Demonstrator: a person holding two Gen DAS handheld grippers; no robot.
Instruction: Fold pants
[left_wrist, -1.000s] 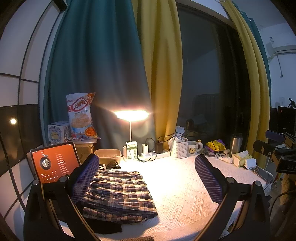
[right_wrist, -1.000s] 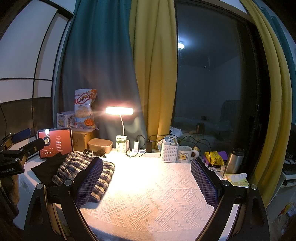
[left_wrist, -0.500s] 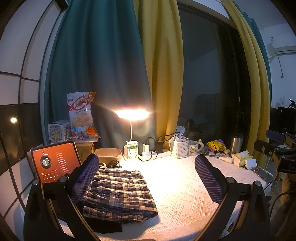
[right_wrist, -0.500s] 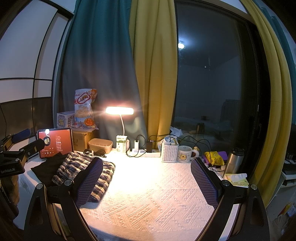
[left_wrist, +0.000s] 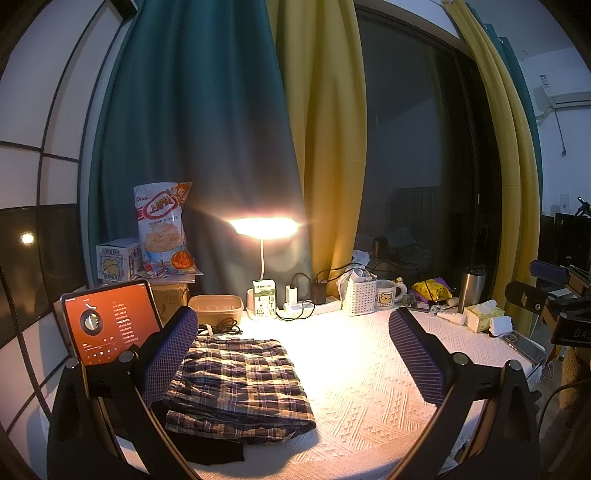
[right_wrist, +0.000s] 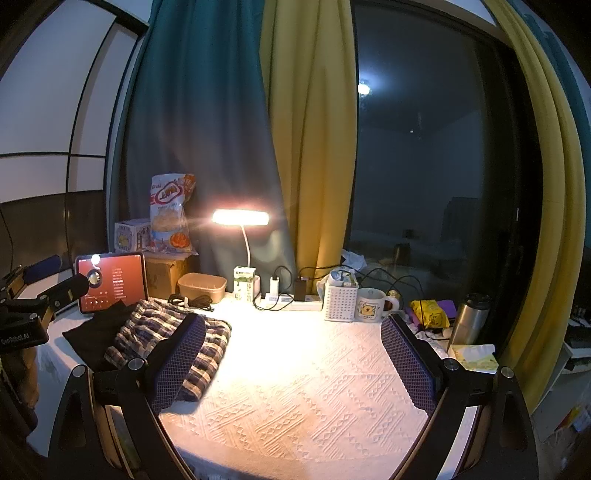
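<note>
In the left wrist view my left gripper (left_wrist: 295, 354) had its jaws wide apart and held nothing. The folded plaid pants (left_wrist: 238, 384) lay on the white patterned tablecloth (left_wrist: 369, 380), at the left side, partly behind my left finger (left_wrist: 168, 360). They rested on a dark cloth (left_wrist: 210, 448), and most of this cloth was hidden under them, so I could not tell what it was. At the right edge a part of my right gripper (left_wrist: 546, 295) was visible, but it was cut off. The lamp (left_wrist: 263, 227) was so bright that its shape was hard to make out.

In the right wrist view my right gripper (right_wrist: 291, 354) was also open and empty, above a bare part of the cloth. Here the pants (right_wrist: 166, 332) were at the far left, and the dark cloth (right_wrist: 98, 332) showed more, toward the tablet (right_wrist: 112, 282). My left gripper (right_wrist: 44, 295) came in from the left edge. This view did not show the phone (left_wrist: 524, 347) that the left view showed at the table's right edge.

The white basket (right_wrist: 340, 301) held some small things that I could not identify. The brown tray (right_wrist: 202, 286) looked empty, and the inside of the mug (right_wrist: 371, 304) was not visible.
</note>
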